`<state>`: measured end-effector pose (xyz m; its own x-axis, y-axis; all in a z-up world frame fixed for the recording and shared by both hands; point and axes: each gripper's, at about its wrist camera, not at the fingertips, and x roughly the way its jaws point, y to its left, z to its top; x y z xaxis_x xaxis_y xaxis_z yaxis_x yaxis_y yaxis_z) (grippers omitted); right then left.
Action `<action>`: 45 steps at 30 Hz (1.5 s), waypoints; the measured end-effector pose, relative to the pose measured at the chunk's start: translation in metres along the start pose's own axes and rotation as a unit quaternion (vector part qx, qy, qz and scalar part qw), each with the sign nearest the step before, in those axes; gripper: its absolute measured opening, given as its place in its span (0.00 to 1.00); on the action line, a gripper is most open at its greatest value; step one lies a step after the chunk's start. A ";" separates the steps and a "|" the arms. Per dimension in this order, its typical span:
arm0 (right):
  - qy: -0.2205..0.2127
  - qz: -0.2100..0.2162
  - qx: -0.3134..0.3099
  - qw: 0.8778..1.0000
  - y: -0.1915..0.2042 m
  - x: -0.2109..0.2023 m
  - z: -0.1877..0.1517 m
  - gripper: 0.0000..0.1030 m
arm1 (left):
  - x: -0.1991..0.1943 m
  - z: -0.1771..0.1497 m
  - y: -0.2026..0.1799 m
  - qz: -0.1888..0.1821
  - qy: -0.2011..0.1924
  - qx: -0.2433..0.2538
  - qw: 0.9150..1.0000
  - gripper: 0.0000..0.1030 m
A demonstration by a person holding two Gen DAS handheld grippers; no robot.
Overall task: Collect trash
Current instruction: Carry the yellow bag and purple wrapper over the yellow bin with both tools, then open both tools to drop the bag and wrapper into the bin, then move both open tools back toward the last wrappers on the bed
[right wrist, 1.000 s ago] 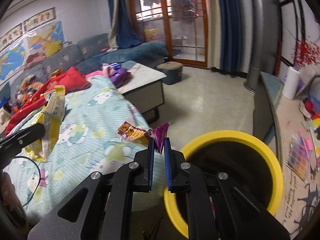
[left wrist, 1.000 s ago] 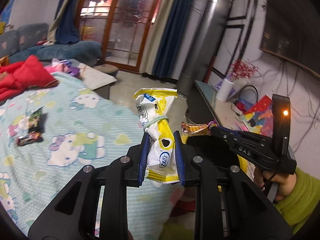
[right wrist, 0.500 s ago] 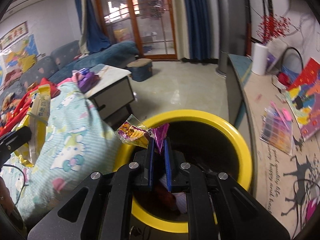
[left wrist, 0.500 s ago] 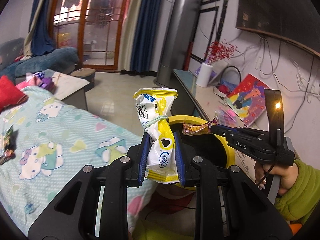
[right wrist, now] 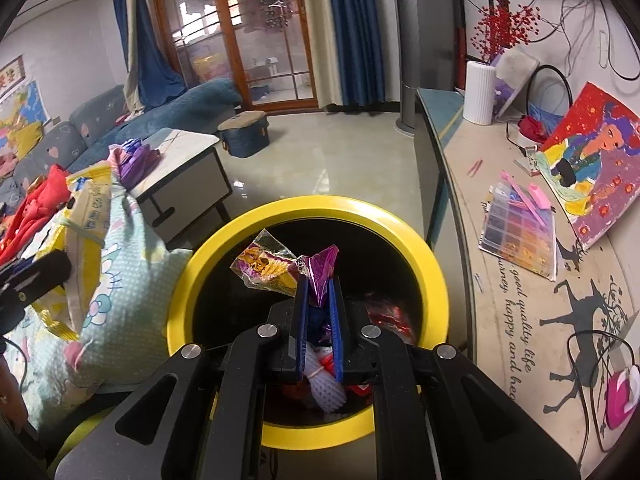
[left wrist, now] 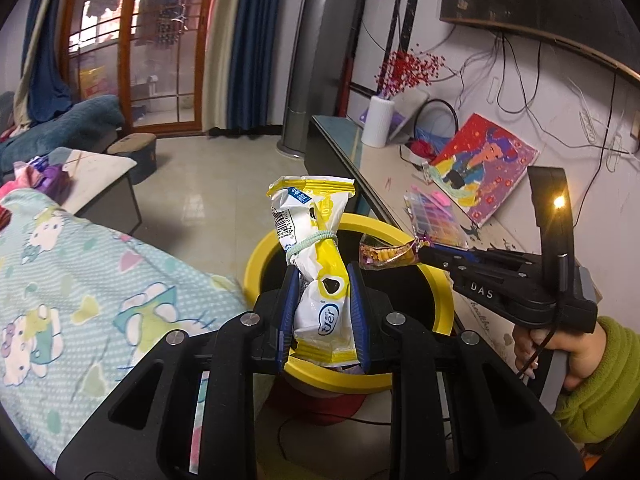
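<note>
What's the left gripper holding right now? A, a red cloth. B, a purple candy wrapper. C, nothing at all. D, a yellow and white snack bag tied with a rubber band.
D: in the left wrist view the left gripper is shut on the yellow and white snack bag, held above the yellow bin.

Glossy crinkled plastic film on yellow-white snack bag (left wrist: 316, 276); shiny metallised foil on purple wrapper (right wrist: 280, 266). Smooth glossy plastic on yellow bin rim (right wrist: 430, 280). Matt printed cloth bedsheet (left wrist: 100, 288). Polished tiled floor (right wrist: 320, 160), reflective.
</note>
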<state>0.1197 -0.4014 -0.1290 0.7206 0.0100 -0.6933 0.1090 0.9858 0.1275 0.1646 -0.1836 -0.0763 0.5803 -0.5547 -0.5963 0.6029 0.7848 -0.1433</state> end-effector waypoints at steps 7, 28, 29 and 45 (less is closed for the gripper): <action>0.004 -0.007 0.007 1.000 -0.015 0.003 -0.003 0.11 | 0.020 -0.001 -0.009 -0.006 0.022 0.009 1.000 0.18; -0.011 0.006 0.029 1.000 -0.013 -0.007 0.001 0.48 | 0.014 0.002 0.006 0.001 0.000 -0.029 1.000 0.84; -0.015 0.008 0.026 1.000 -0.010 -0.009 0.002 0.49 | 0.011 0.002 0.007 0.006 -0.003 -0.031 1.000 0.85; -0.048 0.080 -0.035 0.995 0.058 -0.033 0.015 0.63 | -0.047 -0.002 0.046 0.118 -0.055 -0.052 0.990 0.89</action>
<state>0.1128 -0.3472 -0.0880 0.7868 0.1550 -0.5974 -0.0580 0.9823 0.1783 0.1643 -0.1212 -0.0565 0.7579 -0.3737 -0.5347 0.3867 0.9175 -0.0931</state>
